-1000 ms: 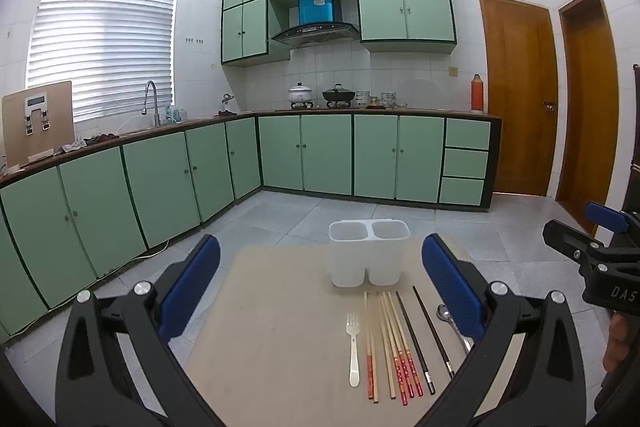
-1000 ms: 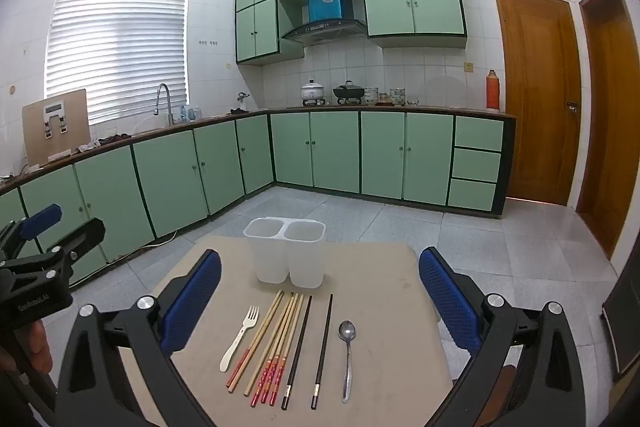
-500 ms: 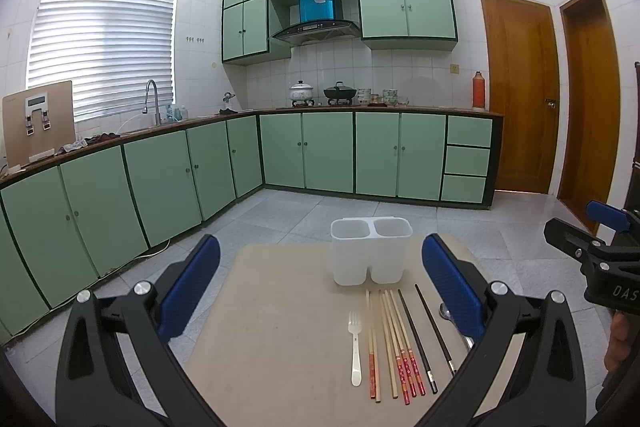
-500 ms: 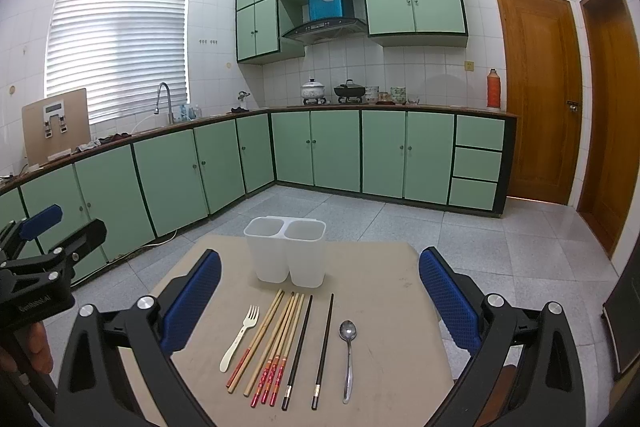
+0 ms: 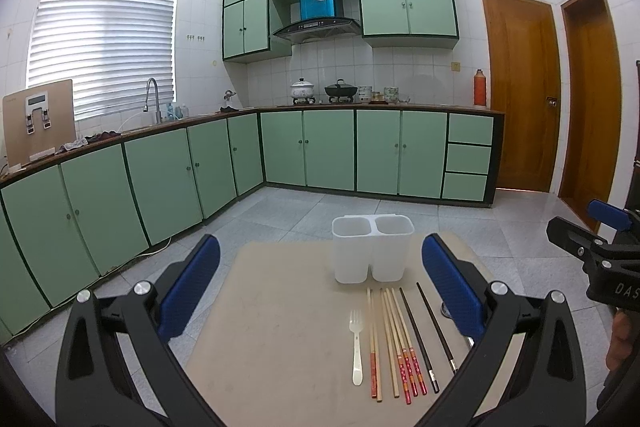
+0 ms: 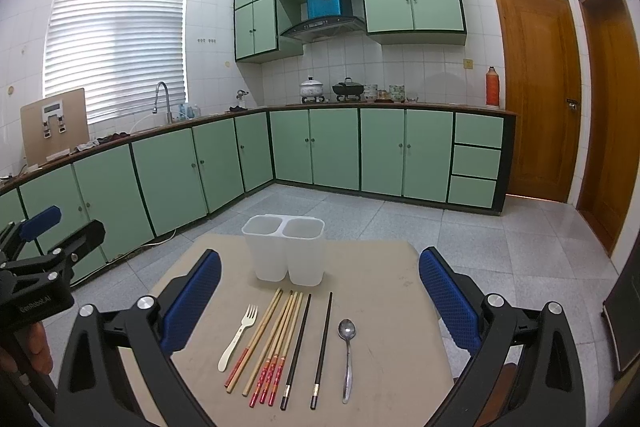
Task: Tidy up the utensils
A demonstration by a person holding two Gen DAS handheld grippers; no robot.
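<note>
nearest the lens, the right gripper (image 6: 320, 291) hangs over the front of the bench (image 6: 384, 307) with its blue-padded fingers (image 6: 448, 295) spread wide and nothing between them; the left gripper (image 5: 320, 287) is the same, fingers (image 5: 190, 283) far apart and empty, held a little left of the work so both tools frame the row without crowding it. just past the fingers the utensils lie flat in a neat side-by-side row, handles toward the person — probably set that way so each can be pinched singly by its near end. from left to right: a cream plastic fork (image 6: 237, 337), a run of wooden chopsticks (image 6: 276, 339) with red-patterned ends lying almost touching, two black chopsticks (image 6: 310, 343) slightly apart from each other, then a metal spoon (image 6: 347, 355) off on its own at the right. beyond their tips, just clear of them, stands the white two-compartment holder (image 6: 285, 253), upright, both cups empty as far as the rims show — so nothing has been sorted yet, by my reading. its place right behind the row keeps every transfer short. the tightly packed wooden sticks look the fiddliest to pick apart. further back are the tiled floor and green cabinets (image 6: 316, 147).
</note>
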